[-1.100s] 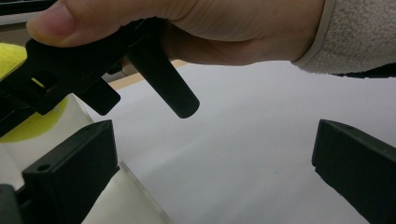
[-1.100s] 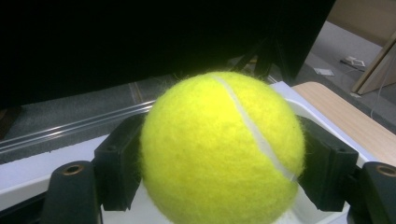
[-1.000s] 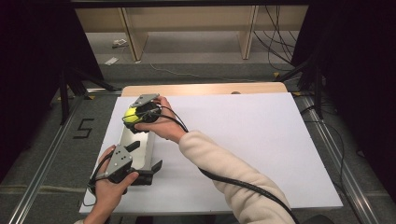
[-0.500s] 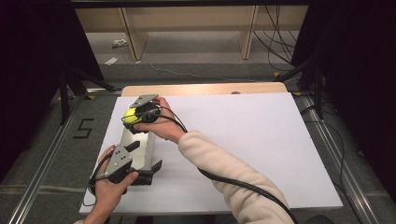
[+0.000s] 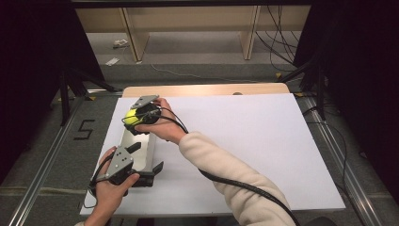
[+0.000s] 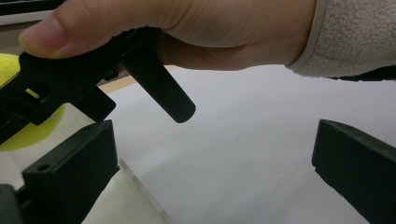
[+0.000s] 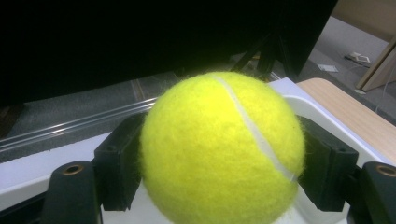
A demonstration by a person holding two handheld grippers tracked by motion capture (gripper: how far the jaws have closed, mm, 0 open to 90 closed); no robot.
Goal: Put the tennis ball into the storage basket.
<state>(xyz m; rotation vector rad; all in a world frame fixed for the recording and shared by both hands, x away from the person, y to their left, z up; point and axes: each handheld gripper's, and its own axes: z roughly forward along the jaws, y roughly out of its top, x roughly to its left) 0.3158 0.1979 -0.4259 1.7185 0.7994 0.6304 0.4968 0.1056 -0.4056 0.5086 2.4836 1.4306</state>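
Right gripper (image 5: 141, 116) clamps tennis ball (image 5: 132, 117) over tray (image 5: 146, 149).
Left gripper (image 5: 136, 165) at tray's near end, fingers apart, on white surface (image 5: 244, 141).

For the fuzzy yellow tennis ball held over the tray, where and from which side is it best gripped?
Across its widest middle, one jaw on each opposite side, as the right gripper holds the fuzzy yellow tennis ball now. A round ball offers no edge or handle, so jaws off its middle would probably slip. Coming from above and the side suits its place over the long white tray, likely keeping the jaws off the tray's walls.
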